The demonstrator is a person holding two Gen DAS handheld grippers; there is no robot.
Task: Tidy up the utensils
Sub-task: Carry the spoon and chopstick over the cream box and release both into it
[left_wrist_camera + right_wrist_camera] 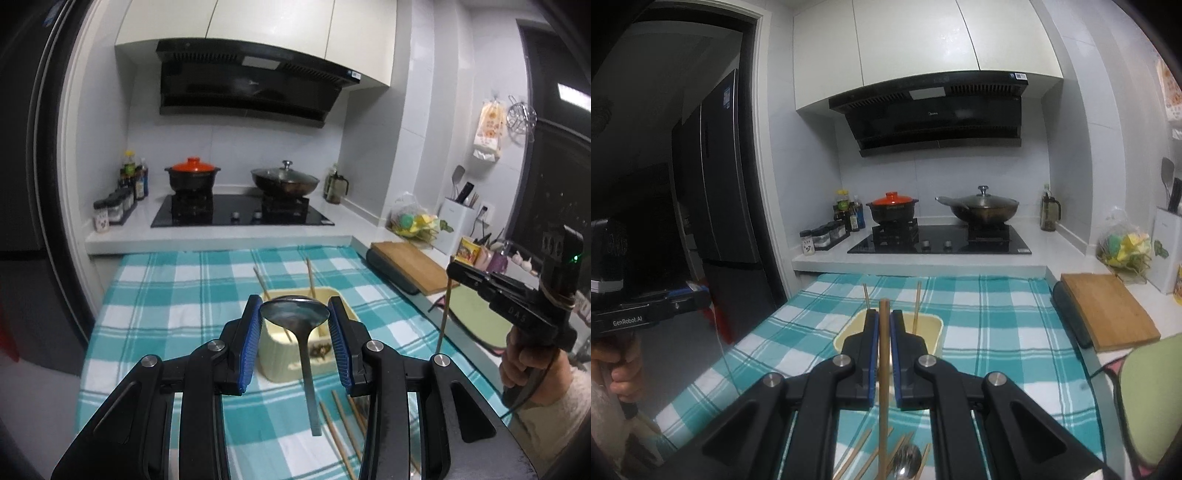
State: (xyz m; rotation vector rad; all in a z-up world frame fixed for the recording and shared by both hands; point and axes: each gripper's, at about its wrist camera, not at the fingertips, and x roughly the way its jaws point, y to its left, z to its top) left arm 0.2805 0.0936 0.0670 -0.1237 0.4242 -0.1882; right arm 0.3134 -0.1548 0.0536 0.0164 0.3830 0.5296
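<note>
While the left gripper (294, 317) is clamping a steel spoon (295, 314) by its bowl, the right gripper (884, 325) is pinching one chopstick (884, 362), both hanging above loose chopsticks (341, 428) and a cream utensil holder (280, 354) on the checked tablecloth (166, 295).

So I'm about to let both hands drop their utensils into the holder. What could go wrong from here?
1. The left gripper pinches the metal spoon only by its bowl, handle hanging, so it may swing or slip.
2. The right gripper holds a single wooden chopstick; the cream plastic holder already has chopsticks leaning in it, which could get knocked.
</note>
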